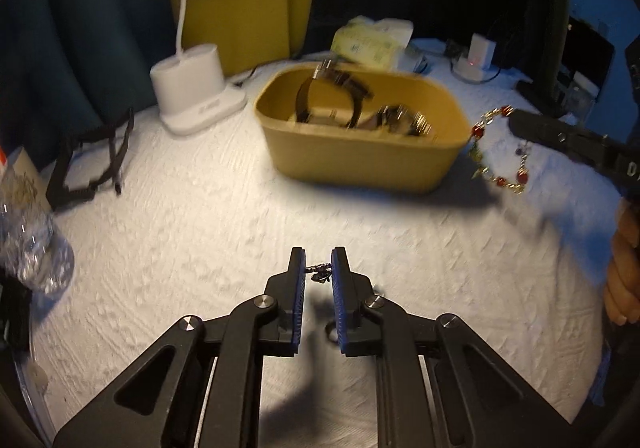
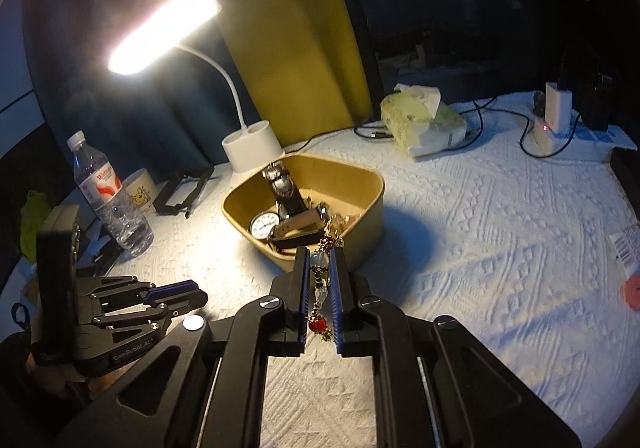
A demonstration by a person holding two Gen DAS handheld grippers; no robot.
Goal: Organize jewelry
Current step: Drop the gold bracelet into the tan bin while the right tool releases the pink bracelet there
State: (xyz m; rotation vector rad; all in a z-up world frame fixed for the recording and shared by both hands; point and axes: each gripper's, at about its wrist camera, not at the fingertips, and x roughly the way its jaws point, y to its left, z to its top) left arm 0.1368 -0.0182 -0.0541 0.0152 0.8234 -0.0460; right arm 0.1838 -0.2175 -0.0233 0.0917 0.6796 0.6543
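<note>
A water bottle (image 2: 105,196) stands at the far left, well left of the tan bin (image 2: 362,207), with a cream mug (image 2: 140,189) just behind it. A black folding stand (image 2: 182,189) lies between the mug and the bin. The white lamp base (image 2: 252,149) sits just behind the bin's left rear corner; its lit head (image 2: 164,32) hangs above and to the left of the bin.

The left claw (image 1: 318,266) is positioned in front of the bin, above the white textured cloth (image 1: 200,215) covering the desk. Its jaws stand narrowly apart and pinch a small dark metal piece (image 1: 319,272) at the fingertips; the piece is too small to identify. In the right wrist view this left claw (image 2: 196,292) appears left of and in front of the bin.

The bin holds watches: a dark-strapped watch (image 2: 284,187) standing upright, a white-faced watch (image 2: 264,226) lying beside it, and a brown strap (image 2: 300,221) to its right.

The right claw (image 2: 319,268) is at the bin's near right corner, jaws nearly together and gripping a beaded bracelet (image 2: 320,280) with red, clear and gold beads. From the left wrist view the bracelet (image 1: 498,145) hangs in a loop just right of the bin.

A tissue pack (image 2: 424,119) lies behind the bin to the right. A white charger (image 2: 554,119) with a red light stands farther right, cables trailing toward the tissue pack.
</note>
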